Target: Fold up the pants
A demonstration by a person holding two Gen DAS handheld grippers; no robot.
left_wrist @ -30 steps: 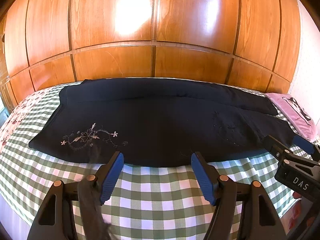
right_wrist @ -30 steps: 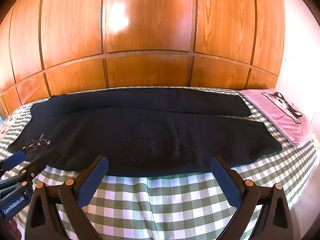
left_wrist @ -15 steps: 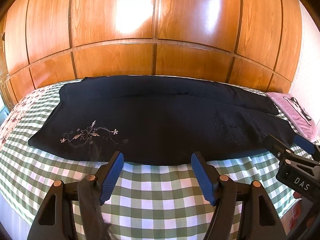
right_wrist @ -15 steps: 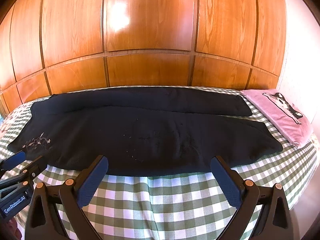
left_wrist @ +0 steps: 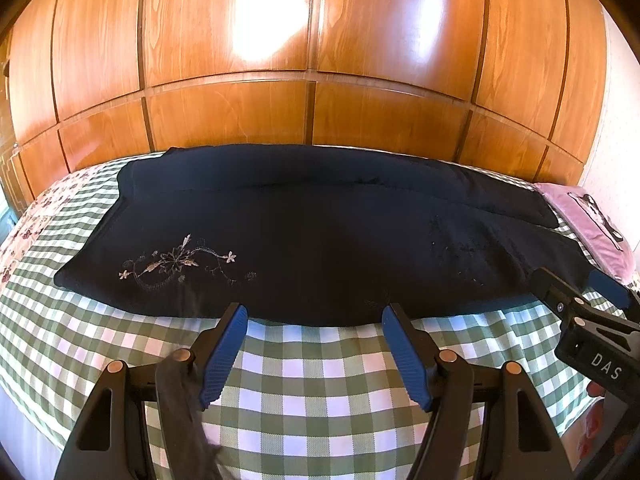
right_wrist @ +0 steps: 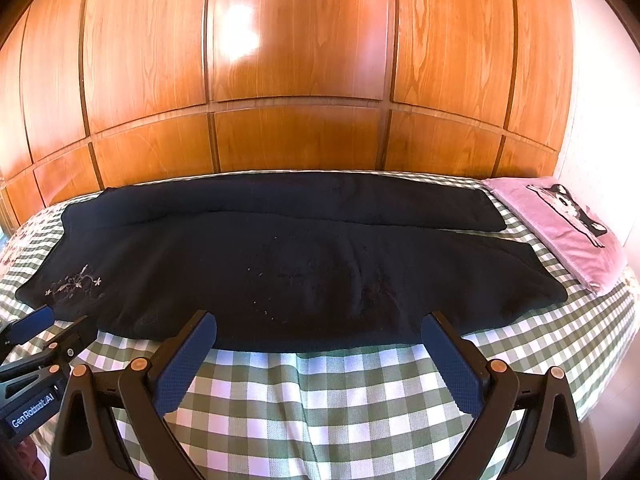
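Black pants (left_wrist: 312, 236) lie flat across the green checked bed, waist at the left with pale floral embroidery (left_wrist: 180, 264), legs stretched to the right. They also show in the right wrist view (right_wrist: 304, 264). My left gripper (left_wrist: 314, 316) is open and empty, its blue pads just short of the pants' near edge. My right gripper (right_wrist: 318, 326) is open and empty, wider apart, at the near edge of the lower leg. Each gripper shows at the side of the other's view, the right one (left_wrist: 580, 292) and the left one (right_wrist: 44, 328).
A pink pillow with a dog print (right_wrist: 568, 228) lies at the right end of the bed. A wooden panelled wall (left_wrist: 312, 64) stands right behind the bed. The checked bedspread (right_wrist: 328, 396) runs to the near edge below the grippers.
Both grippers have drawn slightly closer to the pants' near edge. The pants have not moved and both grippers stay open.
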